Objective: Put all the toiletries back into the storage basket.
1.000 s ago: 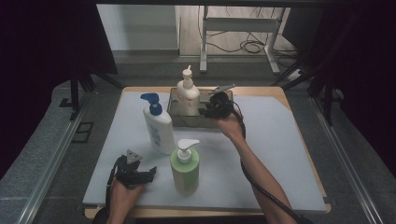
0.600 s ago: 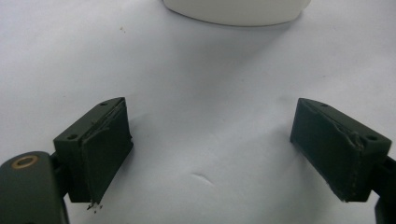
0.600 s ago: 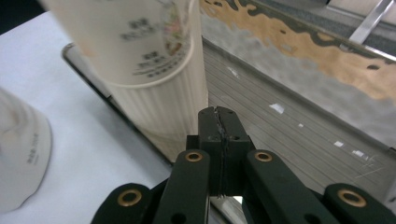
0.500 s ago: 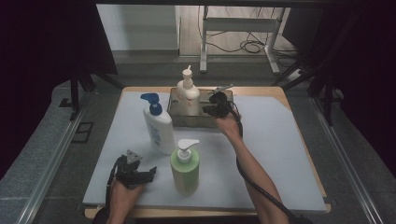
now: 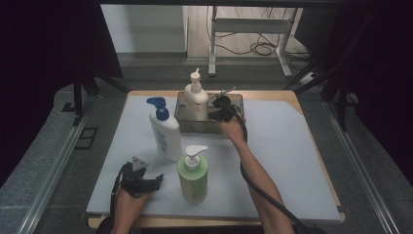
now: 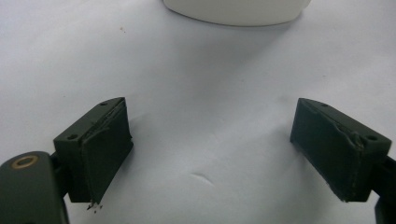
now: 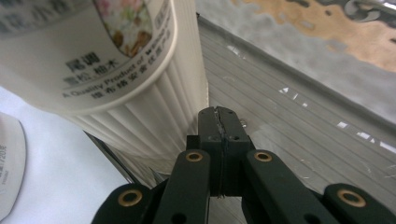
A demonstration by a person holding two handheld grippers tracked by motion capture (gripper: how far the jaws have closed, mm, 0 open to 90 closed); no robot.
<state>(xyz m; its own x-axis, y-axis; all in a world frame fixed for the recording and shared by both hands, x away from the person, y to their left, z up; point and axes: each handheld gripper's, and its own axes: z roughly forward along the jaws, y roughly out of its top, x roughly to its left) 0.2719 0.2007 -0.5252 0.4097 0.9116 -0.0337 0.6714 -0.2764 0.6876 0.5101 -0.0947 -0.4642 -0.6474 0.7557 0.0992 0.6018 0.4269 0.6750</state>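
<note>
A clear grey tray (image 5: 234,100) stands at the back of the white mat, with a cream pump bottle (image 5: 196,95) upright in its left part. My right gripper (image 5: 216,115) is at the tray's front wall. In the right gripper view its jaws (image 7: 219,119) are pressed together on the thin wall's rim, between the cream bottle (image 7: 93,56) and the ribbed tray floor (image 7: 303,107). My left gripper (image 5: 157,179) rests low at the mat's front left. It (image 6: 224,154) stands open with bare mat between its pads.
A white bottle with a blue pump (image 5: 165,136) stands left of centre; its base (image 6: 233,11) is just beyond my left gripper. A green bottle with a white pump (image 5: 193,178) stands near the front. The mat's right half (image 5: 292,161) is bare.
My right gripper has come down and a little toward the tray's front wall. The left hand and the bottles have kept still.
</note>
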